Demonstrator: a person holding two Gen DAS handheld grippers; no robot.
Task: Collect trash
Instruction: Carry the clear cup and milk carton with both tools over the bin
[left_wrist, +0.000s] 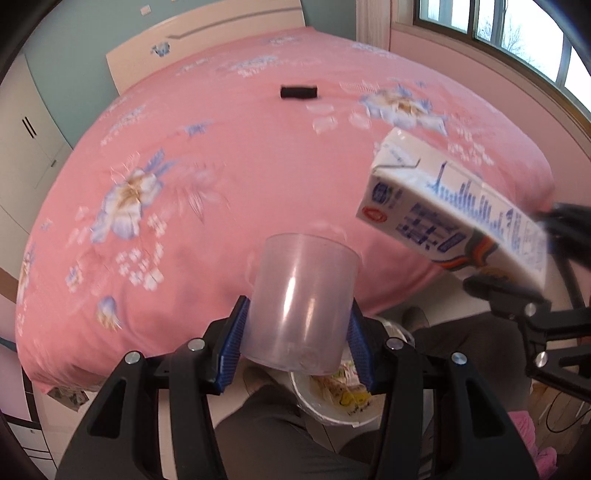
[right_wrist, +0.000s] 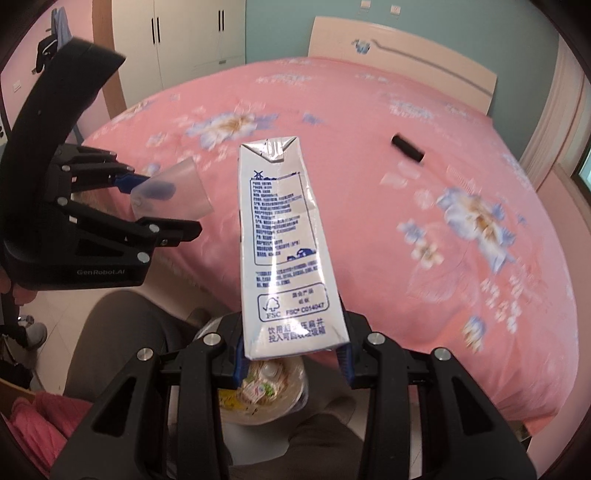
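My left gripper is shut on a clear plastic cup, held off the pink bed; the cup also shows in the right wrist view. My right gripper is shut on a white milk carton with blue print, gripped at its base, its top pointing away. The carton also shows at the right of the left wrist view. Below both grippers stands a white trash bin holding wrappers, also seen in the right wrist view.
A pink flowered bed fills the view ahead. A black object lies far on it, also seen from the right wrist. A person's grey-trousered legs flank the bin. White wardrobes stand at the back left.
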